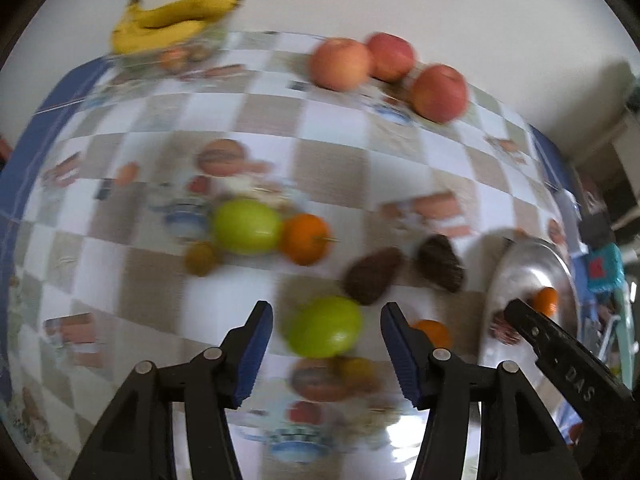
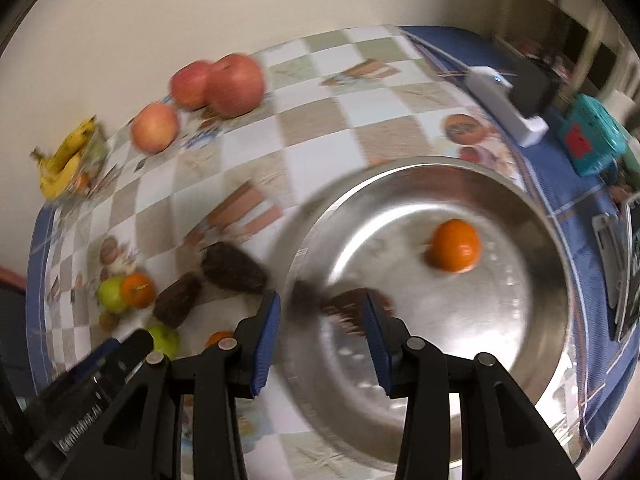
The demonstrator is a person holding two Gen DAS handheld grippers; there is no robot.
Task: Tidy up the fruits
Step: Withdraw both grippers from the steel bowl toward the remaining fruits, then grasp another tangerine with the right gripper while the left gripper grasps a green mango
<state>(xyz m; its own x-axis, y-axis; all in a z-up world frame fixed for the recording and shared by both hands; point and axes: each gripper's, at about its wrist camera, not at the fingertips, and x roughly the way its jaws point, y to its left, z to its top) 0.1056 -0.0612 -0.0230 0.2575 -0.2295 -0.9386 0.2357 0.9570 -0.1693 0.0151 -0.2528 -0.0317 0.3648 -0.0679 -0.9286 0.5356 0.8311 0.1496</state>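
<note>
Our left gripper's (image 1: 326, 346) fingers (image 1: 256, 354) stood apart, empty, above a green apple (image 1: 325, 327) on the checkered tablecloth (image 1: 332, 152). Our right gripper (image 2: 320, 338) hung with its fingers (image 2: 378, 346) parted over the metal bowl's (image 2: 532, 240) rim; a dark blurred fruit (image 2: 348, 306) showed between them, though we could not tell whether they gripped it. 1 orange (image 2: 456, 245) lay in the bowl.

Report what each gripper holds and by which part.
Nothing is held. The left gripper hovers open above a green apple; the right gripper hangs open over the steel bowl's rim, nothing between its pads.
</note>
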